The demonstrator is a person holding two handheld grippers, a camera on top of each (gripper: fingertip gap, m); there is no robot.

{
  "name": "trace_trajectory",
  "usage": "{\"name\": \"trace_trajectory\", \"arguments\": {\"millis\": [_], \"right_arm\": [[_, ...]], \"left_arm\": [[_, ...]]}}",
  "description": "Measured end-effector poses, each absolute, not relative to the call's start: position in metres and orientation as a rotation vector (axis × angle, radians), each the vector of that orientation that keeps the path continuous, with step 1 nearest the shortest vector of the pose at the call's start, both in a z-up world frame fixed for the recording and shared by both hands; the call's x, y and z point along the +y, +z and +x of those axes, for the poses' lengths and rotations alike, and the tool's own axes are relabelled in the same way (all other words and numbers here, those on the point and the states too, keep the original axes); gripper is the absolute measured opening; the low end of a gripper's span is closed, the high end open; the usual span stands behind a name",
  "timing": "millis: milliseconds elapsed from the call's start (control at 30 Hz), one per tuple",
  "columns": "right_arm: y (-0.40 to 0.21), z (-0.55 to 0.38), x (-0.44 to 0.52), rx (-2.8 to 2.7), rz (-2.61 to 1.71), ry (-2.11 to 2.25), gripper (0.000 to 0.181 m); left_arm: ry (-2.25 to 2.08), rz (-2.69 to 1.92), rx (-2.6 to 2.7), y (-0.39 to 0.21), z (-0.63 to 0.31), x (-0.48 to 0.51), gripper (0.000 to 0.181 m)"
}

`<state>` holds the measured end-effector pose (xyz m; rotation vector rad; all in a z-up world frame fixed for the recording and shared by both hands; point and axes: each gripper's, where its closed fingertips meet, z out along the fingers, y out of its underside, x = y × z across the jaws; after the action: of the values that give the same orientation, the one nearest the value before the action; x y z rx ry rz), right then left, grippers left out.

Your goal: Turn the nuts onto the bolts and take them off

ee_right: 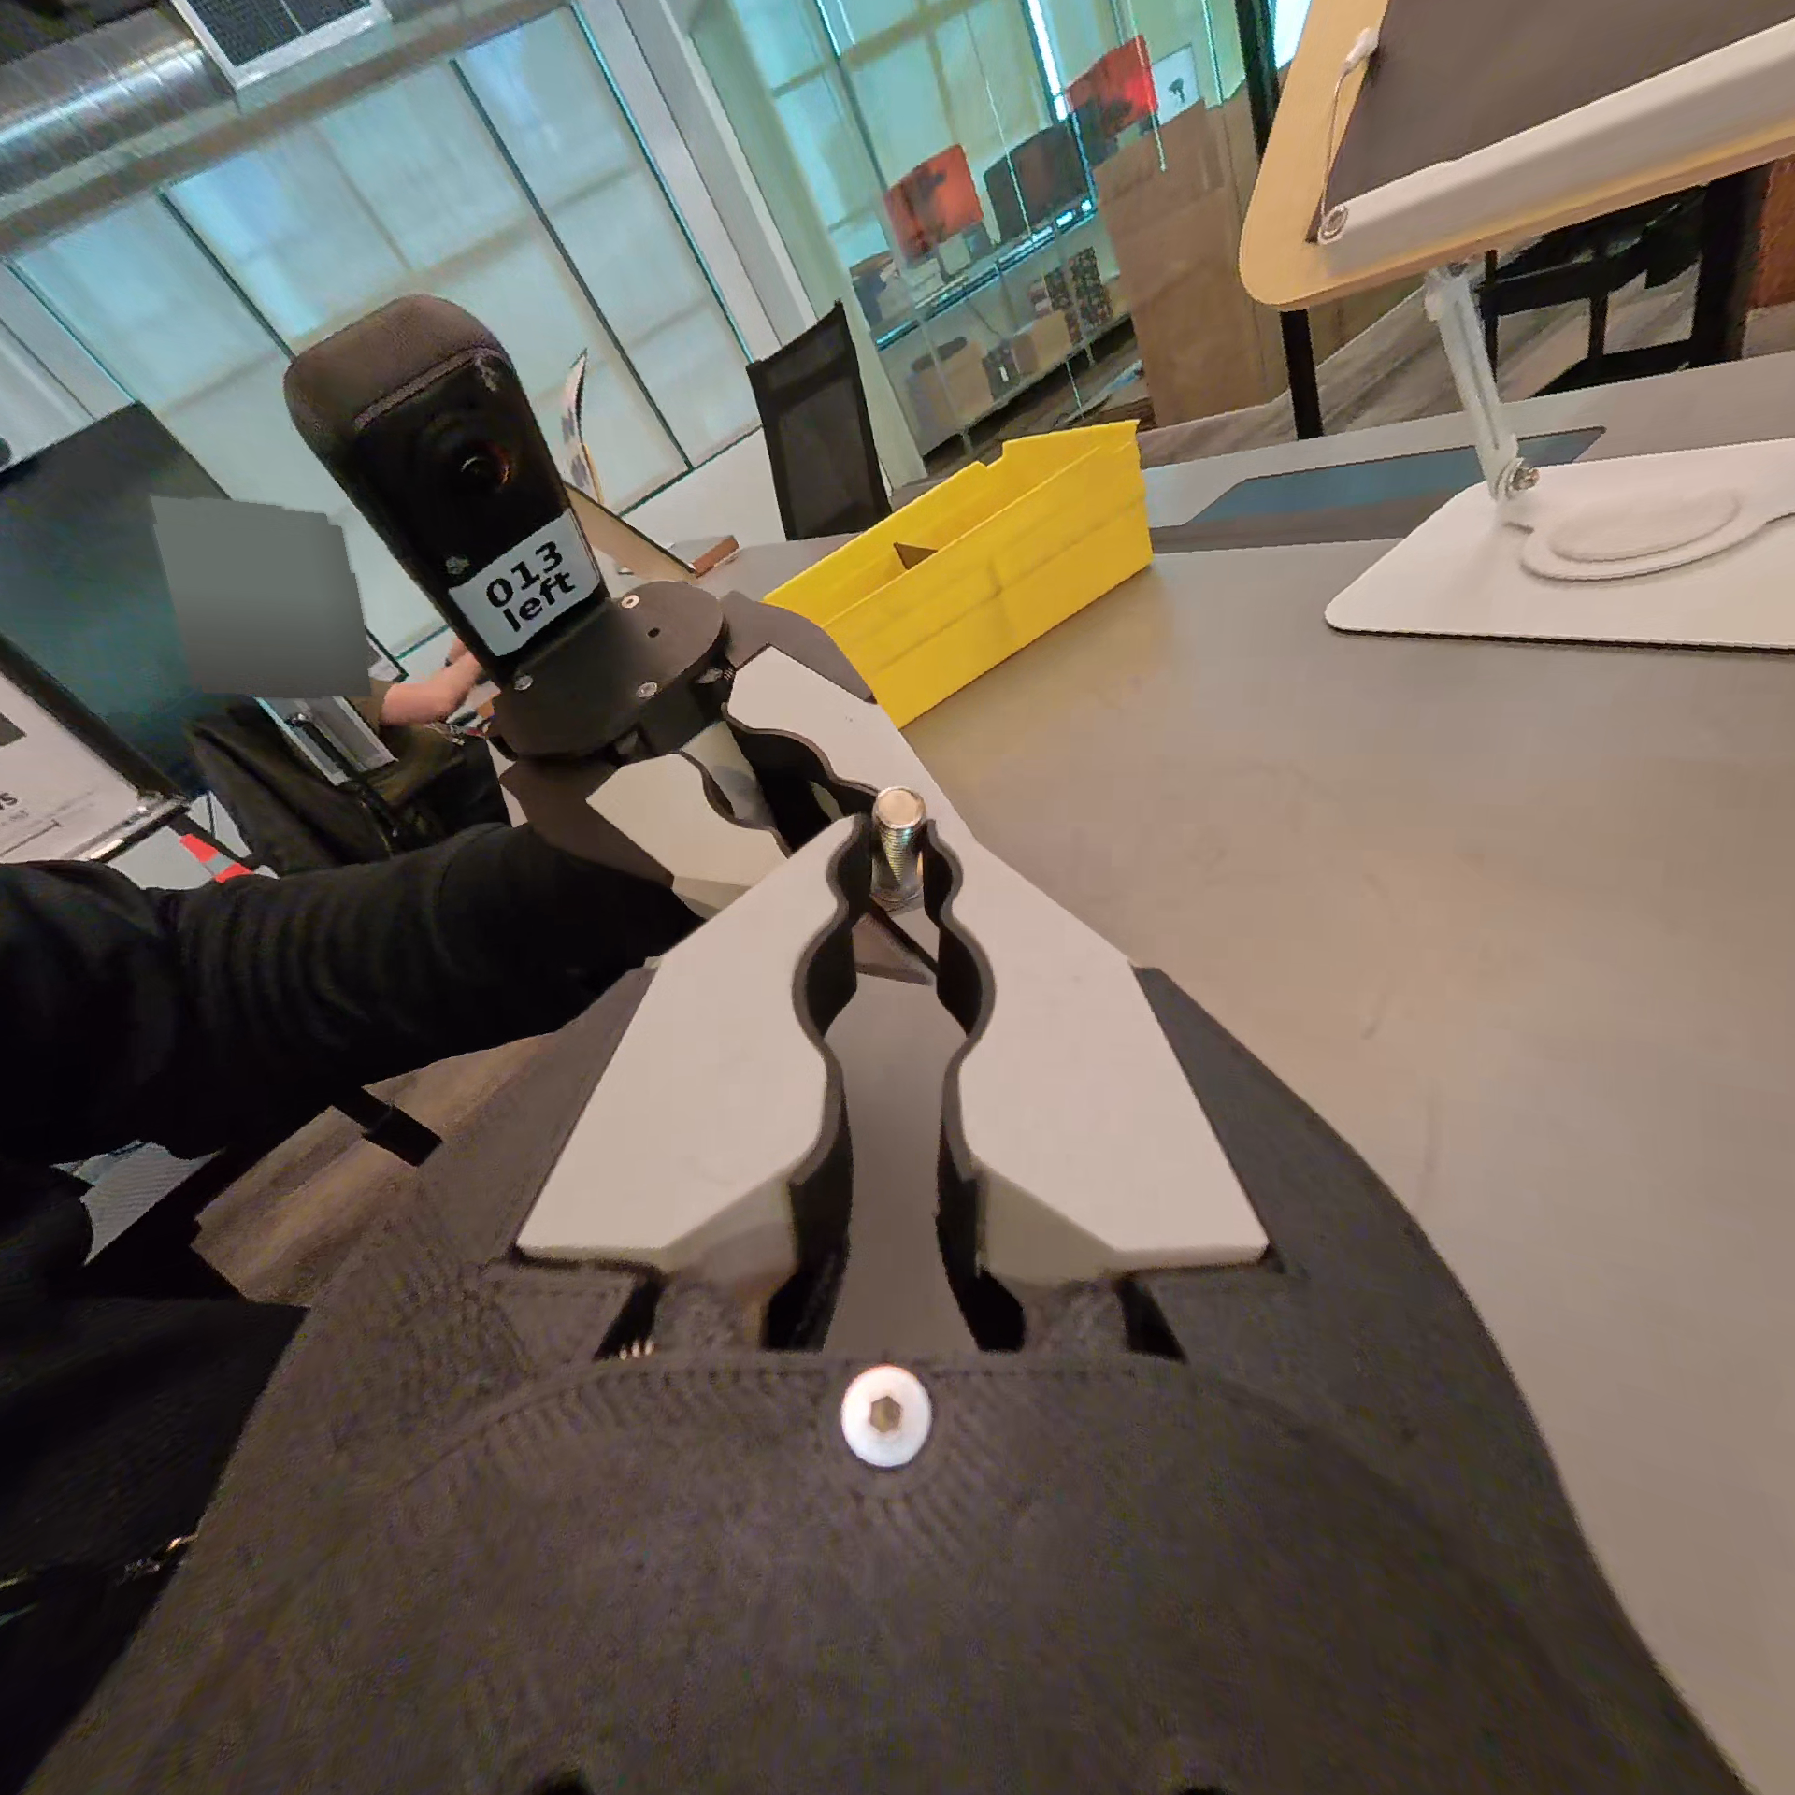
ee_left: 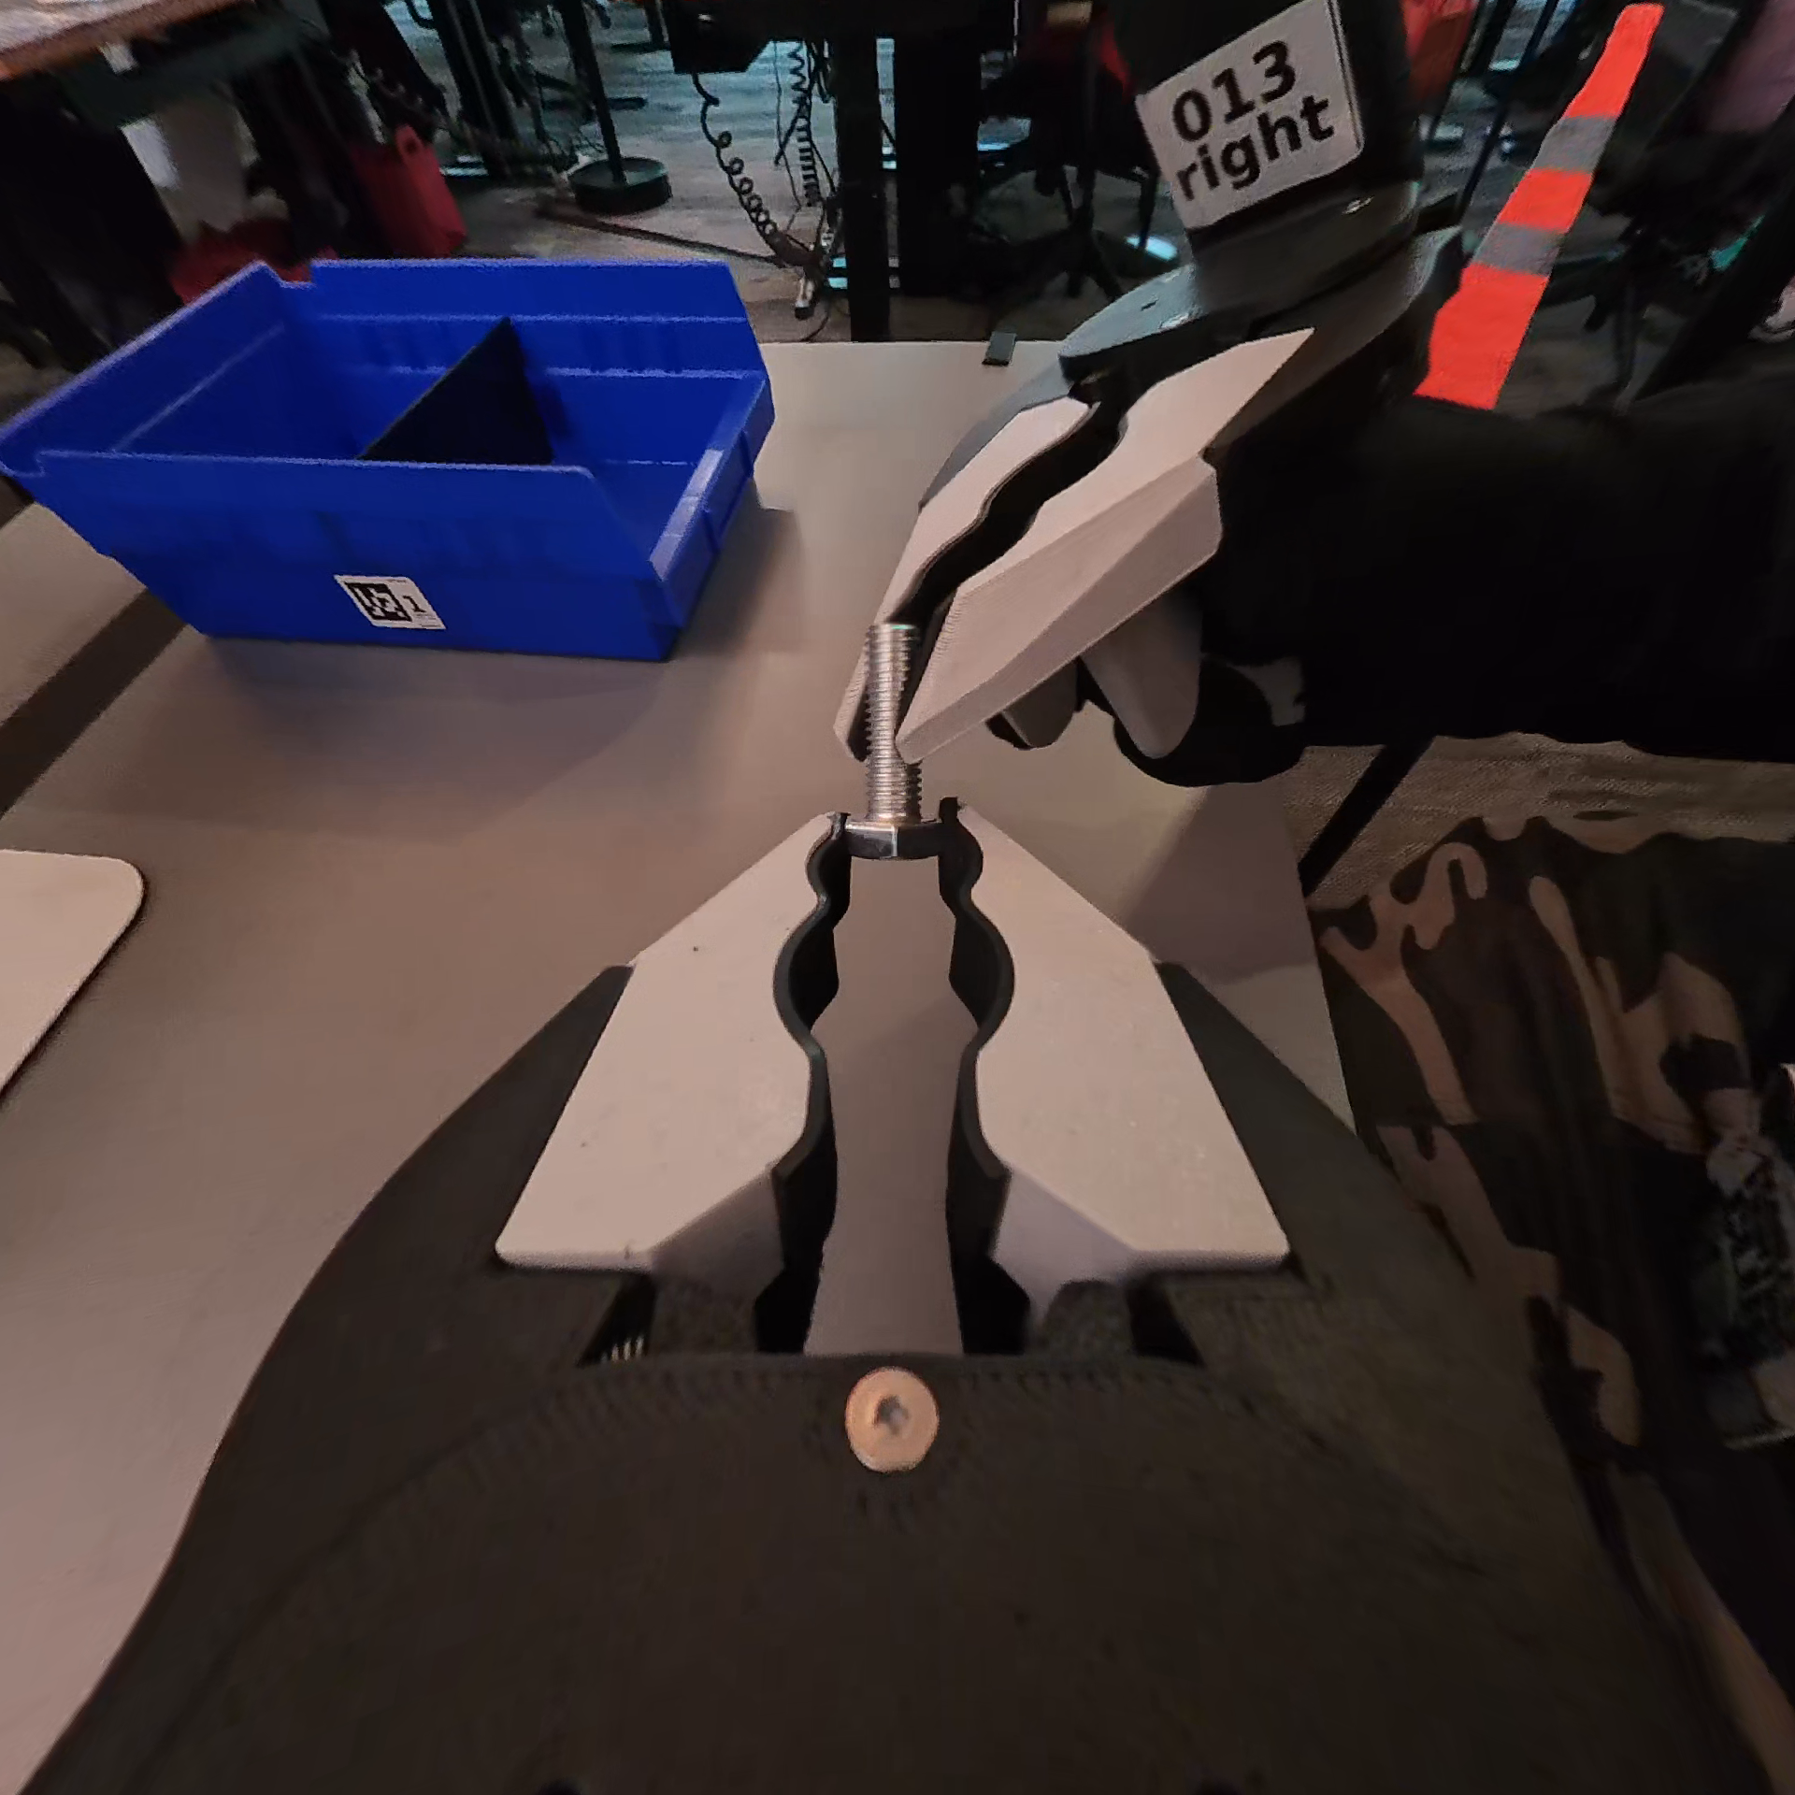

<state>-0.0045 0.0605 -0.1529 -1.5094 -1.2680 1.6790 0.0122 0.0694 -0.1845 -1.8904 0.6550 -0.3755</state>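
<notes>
While the left gripper pinches the bolt's hexagonal head at its fingertips, the right gripper closes narrowly on the upright threaded shank just above. No nut shows, though the fingers may hide one. A blue bin sits beyond the left fingers.

A blue bin sits on the grey worktop, a dark divider upright inside it and a small white sticker on its front wall. A yellow bin lies farther along the worktop in the right wrist view. Near it a white stand carries a tilted board. An orange-and-grey striped strip leans beyond the edge, behind it office chairs and glass walls
</notes>
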Motion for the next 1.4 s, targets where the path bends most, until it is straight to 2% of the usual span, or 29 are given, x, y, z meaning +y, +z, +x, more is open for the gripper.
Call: {"name": "trace_trajectory", "arguments": {"millis": [667,1400], "right_arm": [[-0.149,0.001,0.056,-1.437,-1.367,1.456,0.007],[-0.142,0.004,0.052,-1.445,-1.333,1.506,0.007]], "left_arm": [[-0.288,-1.868,0.756,-0.176,0.012,0.063,0.02],[-0.354,-1.844,0.754,-0.171,0.018,0.06,0.019]]}}
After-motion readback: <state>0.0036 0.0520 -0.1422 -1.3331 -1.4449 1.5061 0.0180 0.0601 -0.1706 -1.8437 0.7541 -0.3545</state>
